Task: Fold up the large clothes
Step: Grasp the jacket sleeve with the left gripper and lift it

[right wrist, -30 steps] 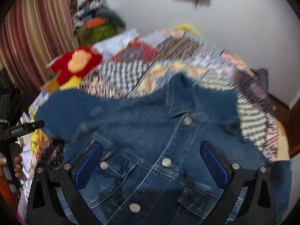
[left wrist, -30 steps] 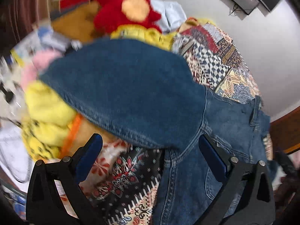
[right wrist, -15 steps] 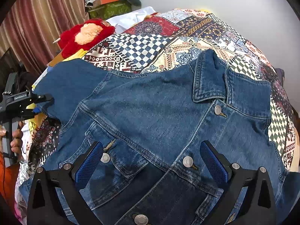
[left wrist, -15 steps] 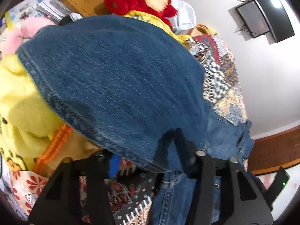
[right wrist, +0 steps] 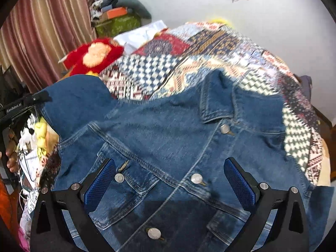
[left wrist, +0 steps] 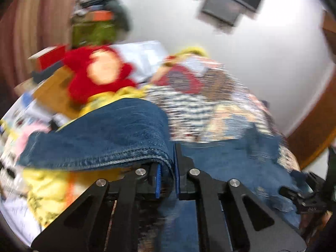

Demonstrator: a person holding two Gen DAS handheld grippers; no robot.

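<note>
A blue denim jacket (right wrist: 168,138) lies front up, buttoned, on a patchwork bedspread (right wrist: 147,73). Its collar points to the far side. My left gripper (left wrist: 167,172) is shut on the hem of the jacket's sleeve (left wrist: 109,134) and holds it lifted off the bed. The same gripper (right wrist: 45,96) shows at the left edge of the right wrist view, clamped on the raised sleeve (right wrist: 77,98). My right gripper (right wrist: 169,180) hangs open above the jacket's chest, over the buttons, with nothing between its blue pads.
A red plush toy (right wrist: 94,55) lies at the bed's far left, near a pile of clothes and boxes (right wrist: 117,16) by the striped curtain (right wrist: 42,31). Yellow fabric and papers (left wrist: 42,189) crowd the left side. A dark screen (left wrist: 229,4) hangs on the white wall.
My left gripper went from wide open around the sleeve edge to shut on it, then rose with the sleeve. The right gripper swayed over the jacket and came back, still open.
</note>
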